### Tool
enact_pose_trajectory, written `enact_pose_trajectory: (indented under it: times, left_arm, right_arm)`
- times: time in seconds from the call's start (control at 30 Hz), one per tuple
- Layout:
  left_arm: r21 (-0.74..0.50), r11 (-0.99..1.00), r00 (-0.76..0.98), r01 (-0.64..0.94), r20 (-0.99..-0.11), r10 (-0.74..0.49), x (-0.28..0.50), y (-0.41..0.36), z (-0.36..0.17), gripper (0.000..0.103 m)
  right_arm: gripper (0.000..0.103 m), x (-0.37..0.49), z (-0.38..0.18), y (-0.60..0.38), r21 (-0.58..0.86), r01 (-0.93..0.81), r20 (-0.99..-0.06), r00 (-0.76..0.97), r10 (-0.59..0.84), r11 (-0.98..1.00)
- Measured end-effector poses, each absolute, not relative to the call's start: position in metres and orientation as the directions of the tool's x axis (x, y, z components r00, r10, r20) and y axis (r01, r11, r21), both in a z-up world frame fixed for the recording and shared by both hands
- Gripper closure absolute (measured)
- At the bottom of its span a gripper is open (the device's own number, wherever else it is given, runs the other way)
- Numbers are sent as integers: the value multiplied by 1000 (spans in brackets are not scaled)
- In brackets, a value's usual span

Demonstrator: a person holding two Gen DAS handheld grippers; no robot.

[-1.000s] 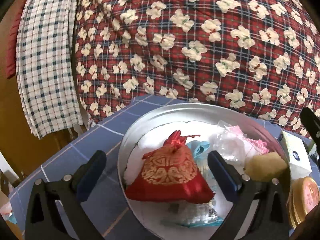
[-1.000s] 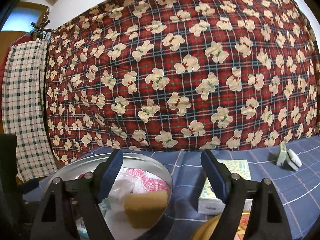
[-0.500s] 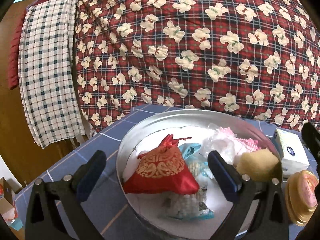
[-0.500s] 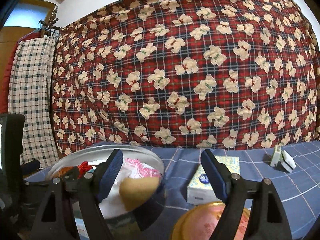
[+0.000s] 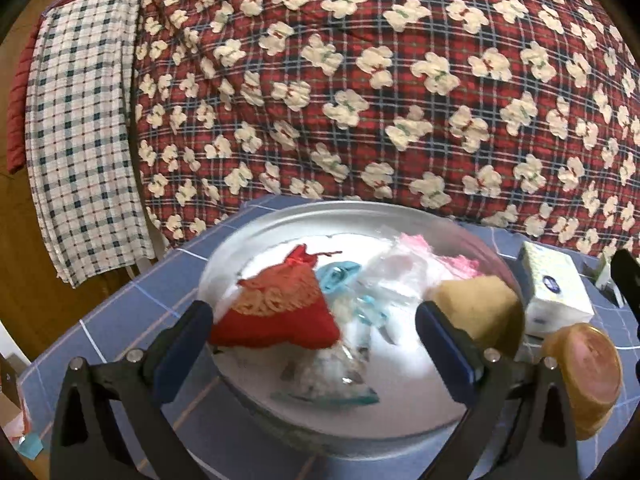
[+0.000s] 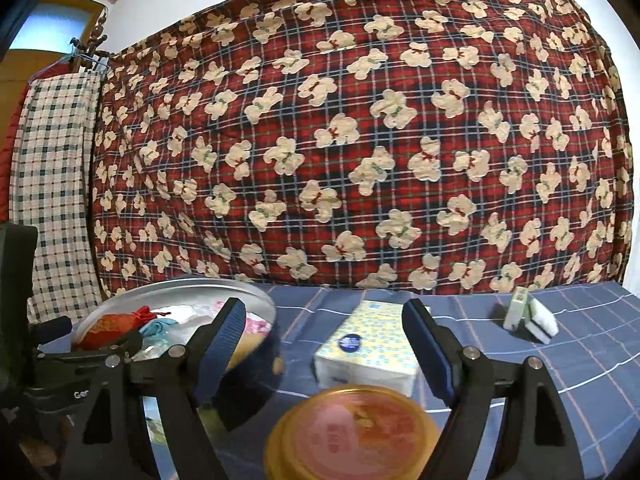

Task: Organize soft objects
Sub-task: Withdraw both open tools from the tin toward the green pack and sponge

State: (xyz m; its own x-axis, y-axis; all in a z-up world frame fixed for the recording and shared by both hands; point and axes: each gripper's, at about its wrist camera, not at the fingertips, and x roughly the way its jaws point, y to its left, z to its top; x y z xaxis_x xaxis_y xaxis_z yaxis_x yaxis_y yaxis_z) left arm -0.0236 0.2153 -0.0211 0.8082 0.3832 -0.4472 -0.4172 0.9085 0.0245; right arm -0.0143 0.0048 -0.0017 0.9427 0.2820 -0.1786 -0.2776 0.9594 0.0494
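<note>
Big red plaid quilt with cream bears (image 6: 360, 140) hangs behind the blue checked tablecloth (image 6: 560, 360). Near the cloth's left edge sits a round silver metal tin (image 5: 256, 240) holding the soft stuff: red and gold drawstring pouch (image 5: 280, 312), tan sponge (image 5: 476, 308), pink lacy bit (image 5: 436, 256). Just right of the tin there's a white tissue pack with yellow dots (image 6: 368, 348), and a round gold-lidded tin (image 6: 352, 436) nearer the front edge. Left gripper (image 5: 314, 344) hovers spread wide over the tin, right gripper (image 6: 324, 340) spread too, both holding nothing.
</note>
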Motion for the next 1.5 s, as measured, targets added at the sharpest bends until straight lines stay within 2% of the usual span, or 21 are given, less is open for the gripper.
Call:
enact_pose_trajectory:
  times: [0.37,0.53,1.03,1.27,1.5]
  left_arm:
    - [39,932,827,-361,-449,339,-26,172,-22,1]
    - [25,936,846,-350,-421,328,-33,154,-20,1]
    - [44,982,909,-183,-374,186,-39,77,-16,0]
    - [82,992,916,-91,-384,116,-31,33,-18,0]
    - [138,990,916,9,-399,47,-23,-13,-20,0]
  right_arm:
    - [21,-17,-1,-39,17,-214,-164,963,214,977]
    - [21,-16,-1,-59,9,-186,-167,968,185,983]
    - [21,6,-7,-144,2,-54,-233,971,53,999]
    - [21,22,-12,-196,28,29,-286,958,-20,999]
    - [21,38,-14,-230,-4,73,-330,941,-70,997]
